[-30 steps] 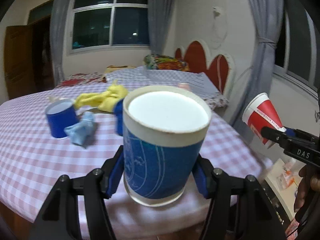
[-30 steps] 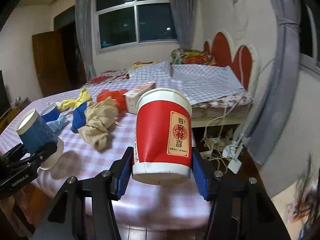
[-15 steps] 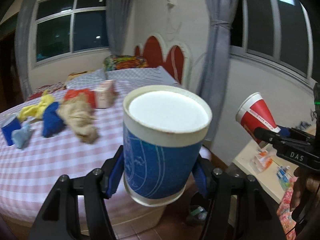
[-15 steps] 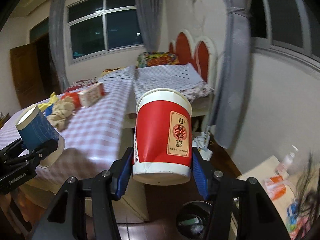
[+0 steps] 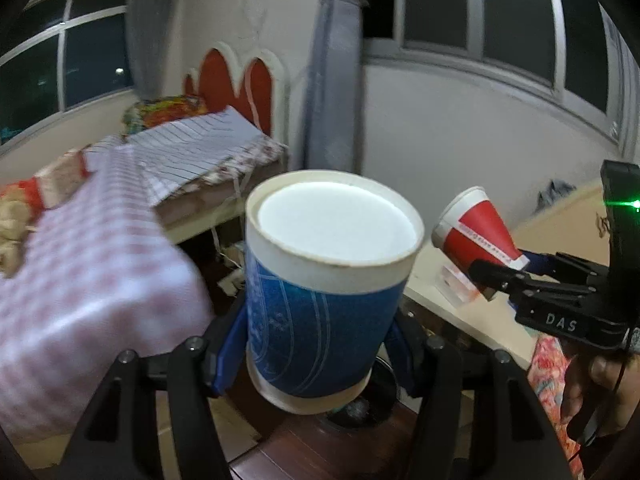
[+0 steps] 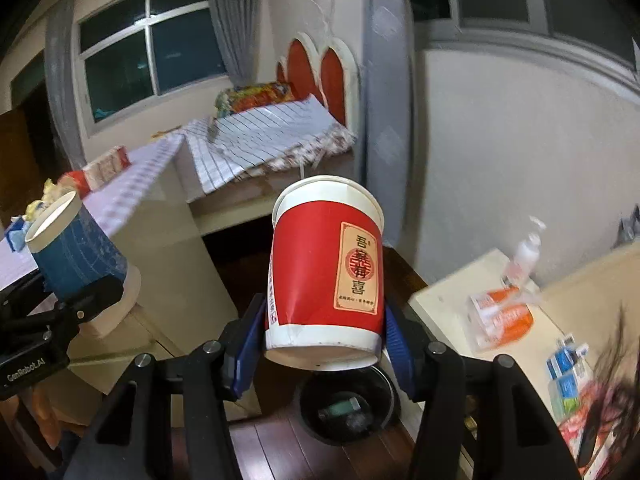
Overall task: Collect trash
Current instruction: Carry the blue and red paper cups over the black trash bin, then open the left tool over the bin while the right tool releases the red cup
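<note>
1. Left wrist view: the left tool [image 5: 316,344] clamps the blue cup [image 5: 320,304] above the black bin [image 5: 372,400], tabletop [image 5: 80,280] to its left.
2. Right wrist view: the right tool [image 6: 324,344] clamps the red cup [image 6: 326,276] directly above the bin [image 6: 348,404].

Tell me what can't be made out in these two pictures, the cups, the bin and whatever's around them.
- Bin: in the left wrist view the blue cup hides nearly all of it; in the right wrist view the red cup covers its far rim.
- What lies in the bin: dark and small, right wrist view.
- Inside the red cup: its opening faces away, both views.
- Table items: blurred and cut by the left edge, left wrist view.
- Small boxes: blurred, right wrist view.
</note>
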